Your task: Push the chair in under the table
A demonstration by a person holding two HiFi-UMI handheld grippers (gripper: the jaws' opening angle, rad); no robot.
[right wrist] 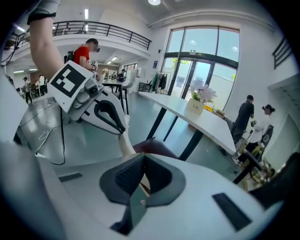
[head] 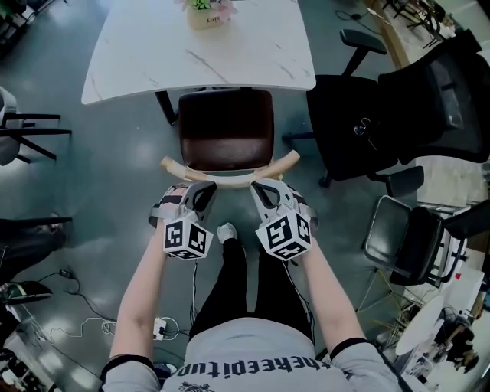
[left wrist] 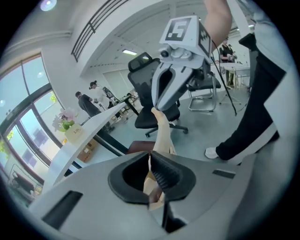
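Observation:
A chair with a dark brown seat (head: 226, 129) and a curved pale wooden backrest (head: 230, 181) stands with its front tucked under the white marble table (head: 153, 61). My left gripper (head: 200, 186) is shut on the left part of the backrest rail, and my right gripper (head: 264, 187) is shut on the right part. In the left gripper view the pale rail (left wrist: 161, 133) runs out from between the closed pads (left wrist: 164, 176) towards the right gripper (left wrist: 161, 101). The right gripper view shows the rail (right wrist: 125, 145) leading to the left gripper (right wrist: 123, 129), with the table (right wrist: 197, 119) beyond.
A flower pot (head: 208, 11) sits on the table's far side. Black office chairs (head: 367, 115) crowd the right, and another chair (head: 406, 237) stands nearer. Cables (head: 69, 306) lie on the floor at the left. The person's legs (head: 245, 283) are right behind the chair.

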